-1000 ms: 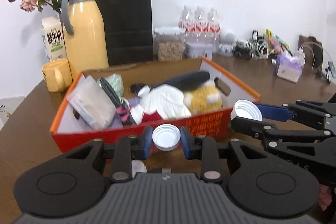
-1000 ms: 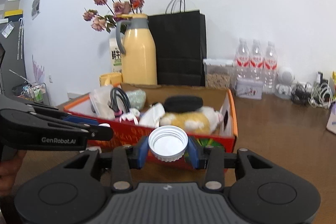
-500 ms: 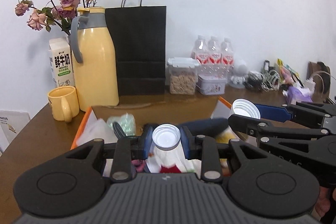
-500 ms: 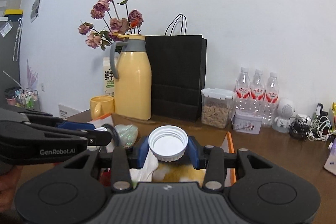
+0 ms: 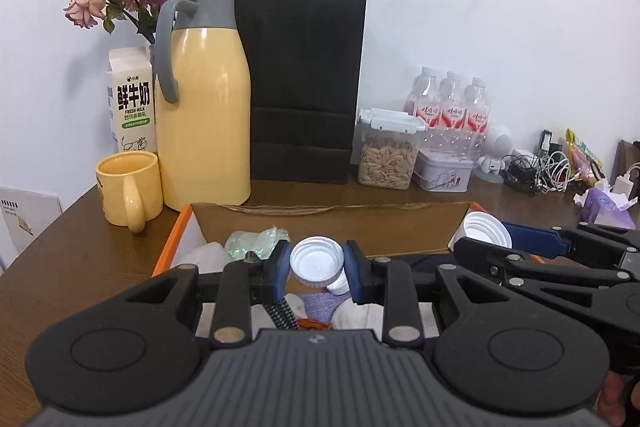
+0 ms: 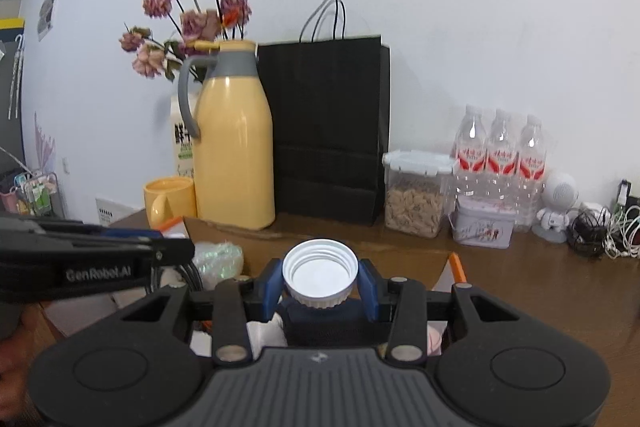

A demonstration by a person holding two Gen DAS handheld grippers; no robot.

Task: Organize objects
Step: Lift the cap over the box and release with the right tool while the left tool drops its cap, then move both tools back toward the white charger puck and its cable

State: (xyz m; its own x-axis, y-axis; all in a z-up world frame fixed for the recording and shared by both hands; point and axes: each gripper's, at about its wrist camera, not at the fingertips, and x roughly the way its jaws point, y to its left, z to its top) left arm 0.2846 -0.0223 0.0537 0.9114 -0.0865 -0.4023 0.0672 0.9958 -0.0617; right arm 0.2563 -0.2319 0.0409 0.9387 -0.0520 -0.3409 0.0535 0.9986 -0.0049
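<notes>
Small white ribbed plastic cap [image 5: 317, 261] sits clenched between the blue pads of the left gripper [image 5: 317, 265], its open side facing the camera, above the orange-rimmed cardboard box [image 5: 173, 243] on the brown wooden desk [image 5: 76, 259]. Only the left wrist view shows the full front of the white milk carton [image 5: 131, 101] at the far left and, inside the box, a pale green crinkled bag [image 5: 256, 239], purple cloth [image 5: 318, 308] and a black-and-white woven strap [image 5: 284, 311]. At its right edge the same view catches the right gripper [image 5: 486, 233] from the side, reaching in from the right and carrying its own cap above the box's right end.

The right wrist view shows the left gripper's black body [image 6: 96, 267] coming in from the left, with part of a hand [image 6: 14, 379] at the lower left corner. In the middle, the right gripper [image 6: 320, 281] is clenched on a larger white ribbed plastic cap [image 6: 320, 277], also open side towards the camera, above a dark navy fabric item [image 6: 324, 323] in the box.

Both views share the far row: yellow mug [image 6: 170, 201], yellow flask with grey handle [image 6: 234, 143], black paper bag [image 6: 332, 131], clear container of grain [image 6: 416, 193] and three water bottles [image 6: 502, 155].

Both grippers point slightly downward towards the far wall, side by side.
</notes>
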